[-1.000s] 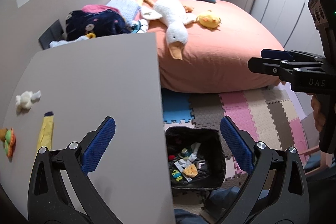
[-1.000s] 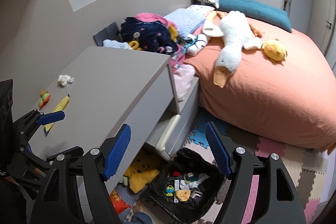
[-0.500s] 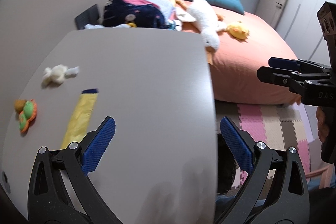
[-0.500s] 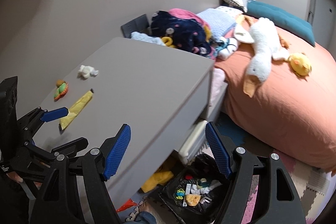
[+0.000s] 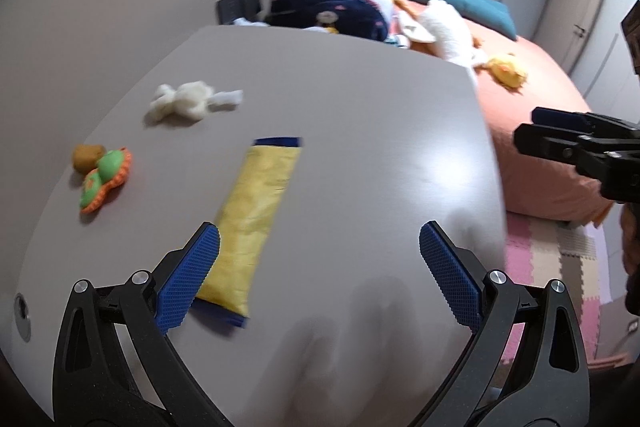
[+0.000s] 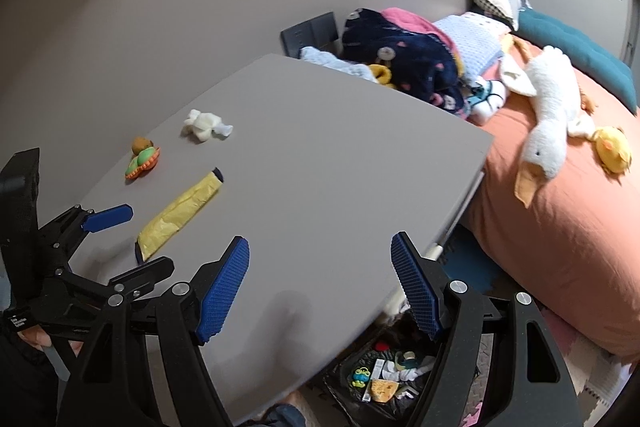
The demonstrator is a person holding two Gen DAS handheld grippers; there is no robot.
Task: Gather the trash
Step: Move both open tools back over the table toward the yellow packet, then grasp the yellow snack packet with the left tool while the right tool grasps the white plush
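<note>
The left hand-held gripper (image 5: 320,267) hangs spread wide over the flat grey bench (image 5: 360,147), its left blue pad just beside the near end of a long yellow wrapper with dark blue ends (image 5: 252,215). The right hand-held gripper (image 6: 320,291), also spread, hovers empty over the bench's near edge, above a black trash bag (image 6: 384,383) on the floor.

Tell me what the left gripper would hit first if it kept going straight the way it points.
Probably the bare tabletop. The left gripper, jaws open, points down across it, with the yellow wrapper by its left finger rather than between the fingers. Depth is hard to judge here, so the wrapper could be brushed.
</note>
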